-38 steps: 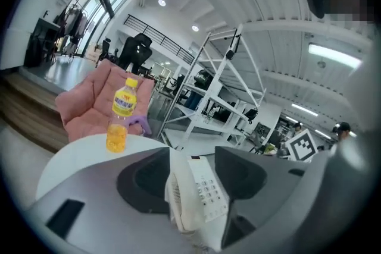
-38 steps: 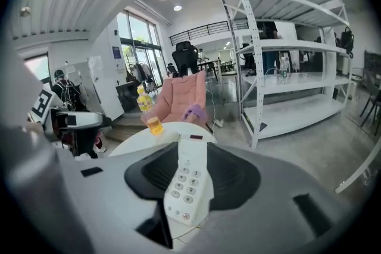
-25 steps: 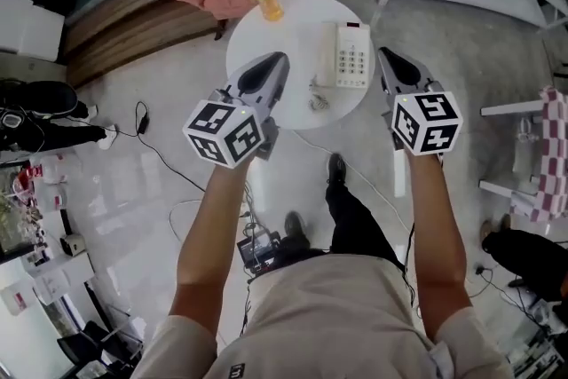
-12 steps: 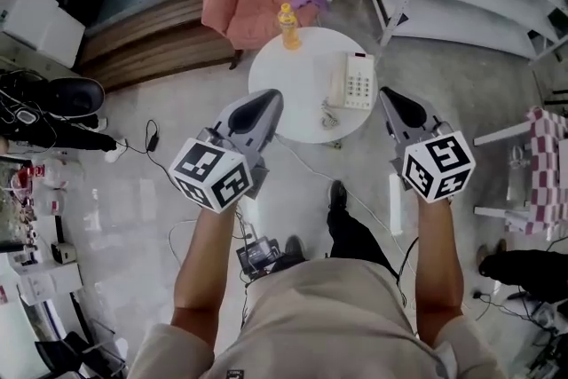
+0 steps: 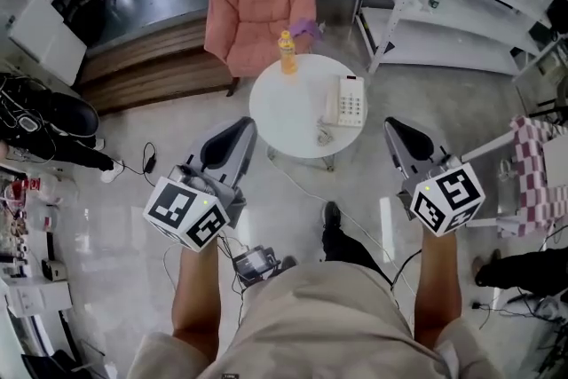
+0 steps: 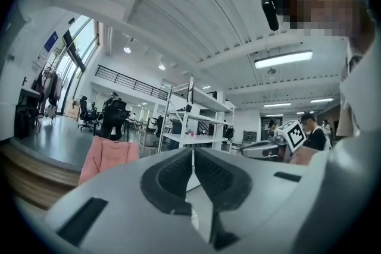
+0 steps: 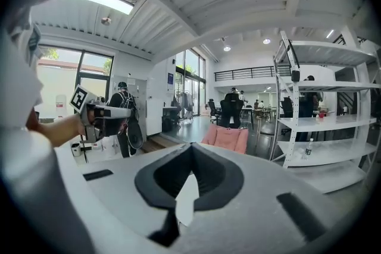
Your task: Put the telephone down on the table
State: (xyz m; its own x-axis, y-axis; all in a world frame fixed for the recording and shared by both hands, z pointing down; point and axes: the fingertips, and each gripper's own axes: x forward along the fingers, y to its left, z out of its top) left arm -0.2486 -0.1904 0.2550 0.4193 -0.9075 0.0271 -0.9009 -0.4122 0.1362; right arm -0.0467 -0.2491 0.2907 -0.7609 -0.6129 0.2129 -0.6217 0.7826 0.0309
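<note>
At upper centre of the head view, the telephone (image 5: 344,100) lies near the right edge of the round table (image 5: 280,113). The left gripper (image 5: 243,127) and right gripper (image 5: 391,126) flank it, both closed and empty, apart from it over open floor (image 5: 133,217).

The round white table (image 5: 288,115) carries the telephone (image 5: 345,101) and an orange bottle (image 5: 287,54).

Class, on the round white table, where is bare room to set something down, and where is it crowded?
Bare: the left half of the round table, bordered by the orange bottle at the far rim and the telephone on the right. Crowded: the right side, with the telephone and a small tangle at its near end.
</note>
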